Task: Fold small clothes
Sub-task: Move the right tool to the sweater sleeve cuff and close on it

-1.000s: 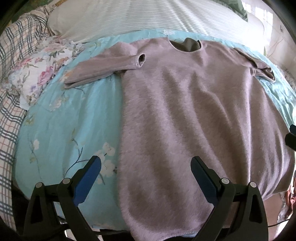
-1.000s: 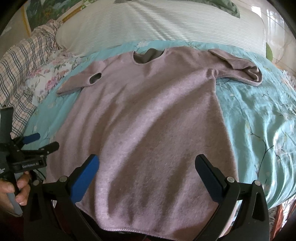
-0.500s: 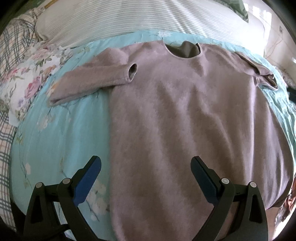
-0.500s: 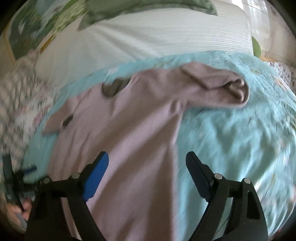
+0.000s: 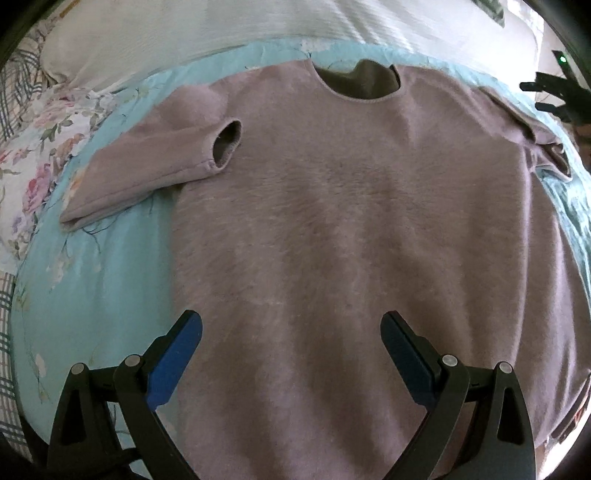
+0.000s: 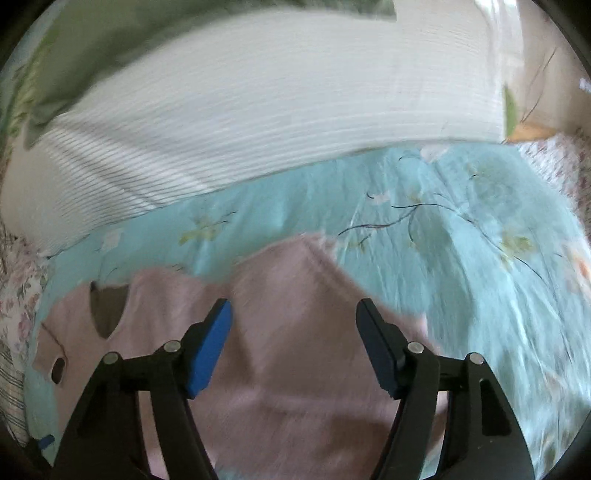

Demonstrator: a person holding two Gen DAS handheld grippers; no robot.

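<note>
**Two grippers above a mauve sweater on the bed**

One mauve sweater lies spread flat, front up, on a turquoise floral bedspread, its neckline toward a white striped pillow. Its one sleeve is folded inward, the cuff resting on the chest. The left gripper hangs over the lower body of the sweater, fingers spread wide, nothing between them. The right gripper points at the other sleeve; its jaws are closing, with the cloth beneath them and no pad seen pressing on it. That view is blurred.
</note>
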